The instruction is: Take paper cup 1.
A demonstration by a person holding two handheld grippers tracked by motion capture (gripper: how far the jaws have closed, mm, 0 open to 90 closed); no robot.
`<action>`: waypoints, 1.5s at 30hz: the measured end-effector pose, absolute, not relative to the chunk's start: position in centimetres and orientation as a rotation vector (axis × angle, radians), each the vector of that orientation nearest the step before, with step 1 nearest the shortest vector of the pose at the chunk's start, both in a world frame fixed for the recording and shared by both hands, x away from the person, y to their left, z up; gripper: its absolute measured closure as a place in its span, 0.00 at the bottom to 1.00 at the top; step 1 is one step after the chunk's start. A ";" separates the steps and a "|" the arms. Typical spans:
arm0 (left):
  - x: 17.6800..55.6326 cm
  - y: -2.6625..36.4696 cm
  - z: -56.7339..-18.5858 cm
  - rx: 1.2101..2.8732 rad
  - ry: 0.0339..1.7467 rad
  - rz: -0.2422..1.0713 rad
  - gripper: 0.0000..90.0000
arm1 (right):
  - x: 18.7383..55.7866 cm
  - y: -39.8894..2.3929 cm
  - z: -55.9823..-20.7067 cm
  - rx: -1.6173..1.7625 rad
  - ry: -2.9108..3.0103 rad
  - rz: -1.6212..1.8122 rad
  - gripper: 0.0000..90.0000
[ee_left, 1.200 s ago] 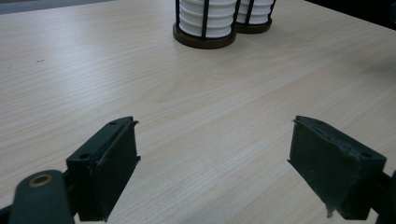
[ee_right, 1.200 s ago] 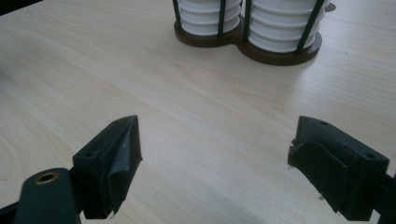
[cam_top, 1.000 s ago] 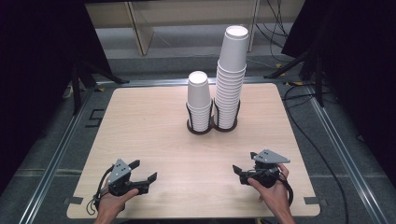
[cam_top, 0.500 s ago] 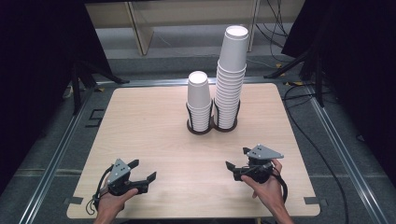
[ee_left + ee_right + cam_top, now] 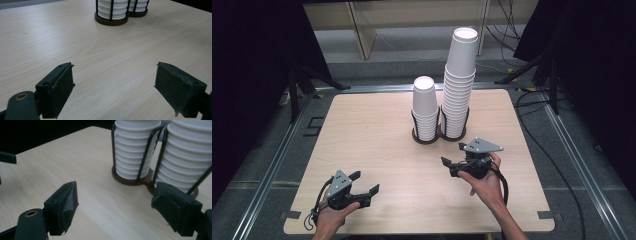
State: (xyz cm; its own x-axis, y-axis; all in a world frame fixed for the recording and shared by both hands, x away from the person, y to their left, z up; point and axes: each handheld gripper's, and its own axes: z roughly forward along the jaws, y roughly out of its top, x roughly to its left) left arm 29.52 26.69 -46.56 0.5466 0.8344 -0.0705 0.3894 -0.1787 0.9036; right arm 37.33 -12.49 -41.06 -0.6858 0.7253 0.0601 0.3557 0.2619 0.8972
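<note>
We are holding both claws wide open, nothing btwn jaws. Left claw [image 5: 362, 188] is resting low at the worktop [image 5: 372, 130] front edge. Right claw [image 5: 455, 159] is hovering just before the two cup stacks [image 5: 447, 100] in their wire holder [image 5: 140, 178], w/o touching.

- Lab/test rig, judged by setup.
- Table [image 5: 362, 130] framed by metal rails [image 5: 272, 165], on grey floor.
- Dark curtains [image 5: 257, 50] hung both sides; tripod legs [image 5: 294, 90] seen.
- Cables [image 5: 557, 165] trailed across floor.
- Wooden shelving [image 5: 362, 25] at back.
</note>
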 end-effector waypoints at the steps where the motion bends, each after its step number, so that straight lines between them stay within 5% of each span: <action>1: 29.5 26.7 -46.6 1.783 1.016 0.557 0.16 | 37.3 -12.5 -41.1 0.986 2.175 1.398 0.22; 45: 29.5 26.7 -46.6 1.782 1.019 0.561 0.16 | 46.0 -6.0 -34.2 1.021 2.008 1.490 0.20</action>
